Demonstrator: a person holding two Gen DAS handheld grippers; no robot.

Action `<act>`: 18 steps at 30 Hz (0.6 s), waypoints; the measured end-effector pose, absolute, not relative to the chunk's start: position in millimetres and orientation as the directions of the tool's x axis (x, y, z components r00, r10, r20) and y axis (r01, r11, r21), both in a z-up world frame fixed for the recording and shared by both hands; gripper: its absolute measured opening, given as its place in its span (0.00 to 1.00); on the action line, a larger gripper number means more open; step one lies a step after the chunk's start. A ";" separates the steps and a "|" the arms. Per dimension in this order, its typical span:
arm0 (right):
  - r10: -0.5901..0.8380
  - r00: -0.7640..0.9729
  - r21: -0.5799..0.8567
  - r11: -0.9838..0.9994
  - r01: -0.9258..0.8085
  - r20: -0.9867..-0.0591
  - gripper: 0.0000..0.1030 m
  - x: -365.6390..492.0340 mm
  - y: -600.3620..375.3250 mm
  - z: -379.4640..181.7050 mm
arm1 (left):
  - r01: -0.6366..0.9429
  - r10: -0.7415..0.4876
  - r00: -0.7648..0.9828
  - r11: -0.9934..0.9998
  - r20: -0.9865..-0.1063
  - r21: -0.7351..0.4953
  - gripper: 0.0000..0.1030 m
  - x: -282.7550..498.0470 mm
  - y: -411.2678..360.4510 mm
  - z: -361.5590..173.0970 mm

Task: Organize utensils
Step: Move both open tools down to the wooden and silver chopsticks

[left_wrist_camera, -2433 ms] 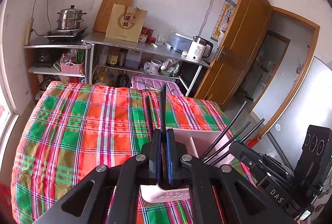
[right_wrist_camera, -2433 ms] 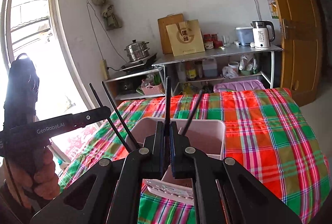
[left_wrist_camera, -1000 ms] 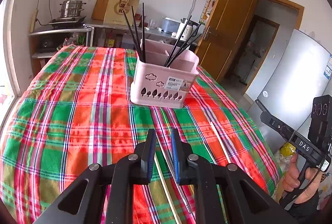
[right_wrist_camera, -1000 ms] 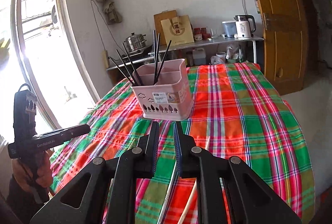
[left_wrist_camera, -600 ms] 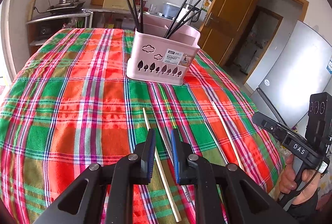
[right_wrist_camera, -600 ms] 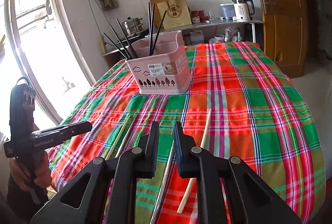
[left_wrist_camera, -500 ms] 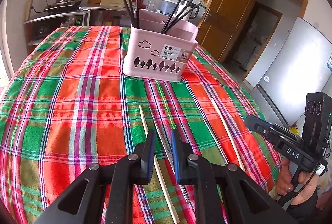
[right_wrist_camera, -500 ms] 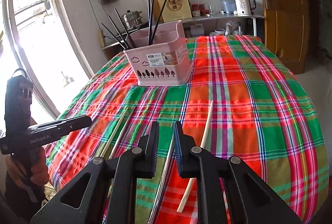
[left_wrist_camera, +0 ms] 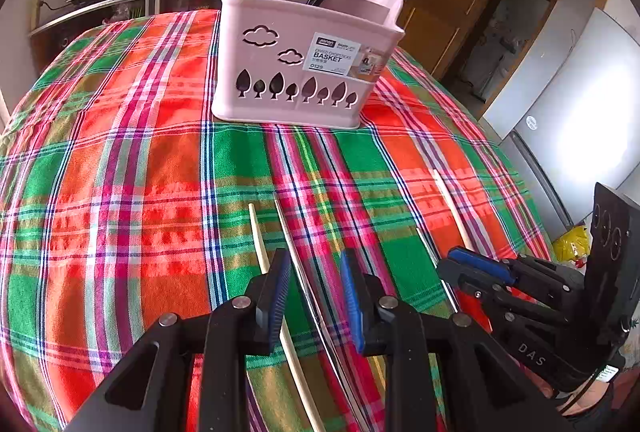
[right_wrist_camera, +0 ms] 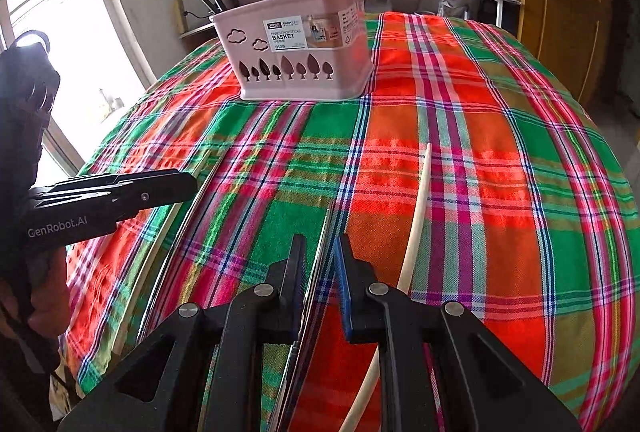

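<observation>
Daylight floods both views: the window (right_wrist_camera: pixel 60 43) at the left of the right wrist view is blown out to white, and the pale panel (left_wrist_camera: pixel 580 135) at the right of the left wrist view glares. The plaid tablecloth (left_wrist_camera: pixel 140 151) is bright, saturated and sharp. Fisheye distortion bows the table into a dome, and black vignetting fills the corners.
</observation>
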State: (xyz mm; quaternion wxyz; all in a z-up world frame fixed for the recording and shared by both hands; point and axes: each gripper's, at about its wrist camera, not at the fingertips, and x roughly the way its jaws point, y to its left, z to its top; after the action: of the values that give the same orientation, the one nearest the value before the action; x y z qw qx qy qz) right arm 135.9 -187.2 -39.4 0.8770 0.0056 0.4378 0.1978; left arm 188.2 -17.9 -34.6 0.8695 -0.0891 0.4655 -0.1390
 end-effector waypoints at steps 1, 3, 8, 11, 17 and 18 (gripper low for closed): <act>0.351 0.535 0.183 0.922 -0.341 -0.769 0.14 137.3 -187.1 -40.3 | 0.150 -0.319 0.524 0.947 -0.790 -0.283 0.25 192.1 -17.1 -36.9; 0.347 0.525 0.183 0.923 -0.340 -0.777 0.14 139.8 -186.8 -42.7 | 0.137 -0.314 0.517 0.949 -0.796 -0.285 0.25 199.0 -16.1 -40.6; 0.347 0.520 0.179 0.921 -0.345 -0.781 0.14 142.2 -185.5 -43.5 | 0.138 -0.307 0.504 0.951 -0.807 -0.276 0.25 210.0 -21.4 -46.9; 0.347 0.517 0.179 0.921 -0.347 -0.782 0.14 144.1 -184.5 -43.1 | 0.149 -0.299 0.513 0.954 -0.805 -0.259 0.25 212.7 -25.8 -47.3; 0.328 0.521 0.156 0.925 -0.346 -0.788 0.14 146.0 -180.3 -42.8 | 0.151 -0.263 0.514 0.965 -0.817 -0.215 0.19 218.1 -29.7 -47.1; 0.324 0.522 0.151 0.926 -0.346 -0.789 0.14 146.2 -178.7 -42.9 | 0.150 -0.250 0.515 0.968 -0.820 -0.201 0.16 218.0 -30.6 -47.3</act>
State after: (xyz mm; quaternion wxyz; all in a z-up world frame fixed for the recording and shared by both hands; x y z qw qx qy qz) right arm 146.2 -178.7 -42.9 0.8721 -0.0124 0.4498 0.1921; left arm 218.0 -30.6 -47.3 0.8689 -0.0523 0.4786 -0.1152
